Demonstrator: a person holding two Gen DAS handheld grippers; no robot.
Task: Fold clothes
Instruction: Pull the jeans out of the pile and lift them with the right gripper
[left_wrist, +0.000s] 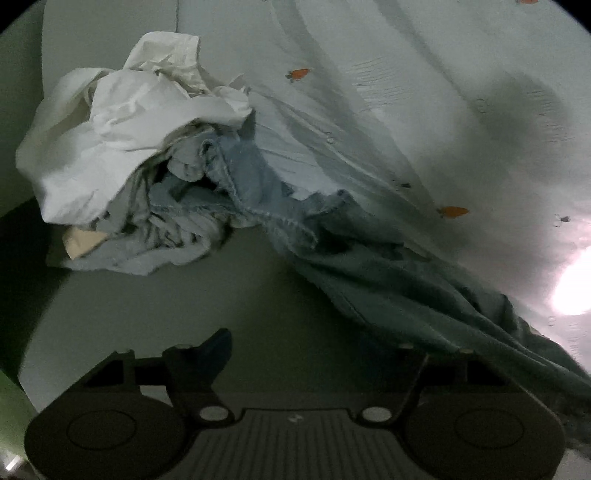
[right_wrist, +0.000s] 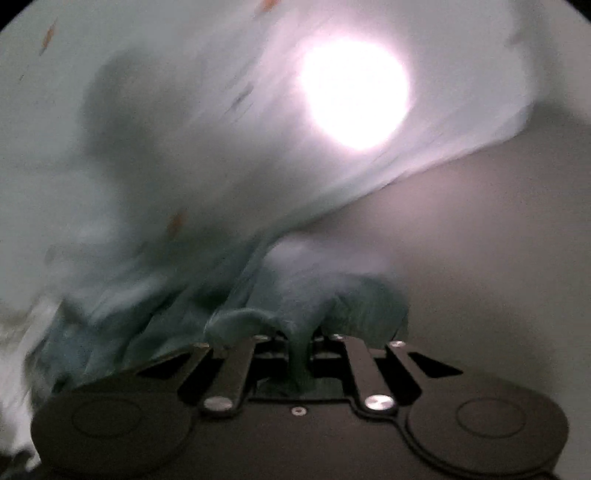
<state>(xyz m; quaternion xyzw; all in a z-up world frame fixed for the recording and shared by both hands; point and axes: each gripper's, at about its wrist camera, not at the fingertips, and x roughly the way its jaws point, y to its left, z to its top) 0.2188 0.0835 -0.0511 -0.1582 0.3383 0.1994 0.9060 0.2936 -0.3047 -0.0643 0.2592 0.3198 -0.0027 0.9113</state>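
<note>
A pale garment with small orange carrot prints (left_wrist: 406, 92) hangs stretched across the upper right of the left wrist view, its darker teal folds running down to the lower right. My left gripper (left_wrist: 317, 345) stands open low in that view. Its left finger (left_wrist: 218, 345) is bare, and the teal folds drape over its right side. A crumpled white garment (left_wrist: 122, 125) lies on light blue clothes (left_wrist: 192, 218) at the left. In the blurred right wrist view my right gripper (right_wrist: 299, 341) is shut on a bunched fold of the same carrot-print garment (right_wrist: 184, 129), which rises in front of it.
The clothes pile rests on a grey tabletop (left_wrist: 184, 295). A bright lamp (right_wrist: 354, 92) glows through the lifted cloth. Bare grey surface (right_wrist: 480, 240) shows to the right under the cloth's hem. A green edge (left_wrist: 7, 402) sits at the far lower left.
</note>
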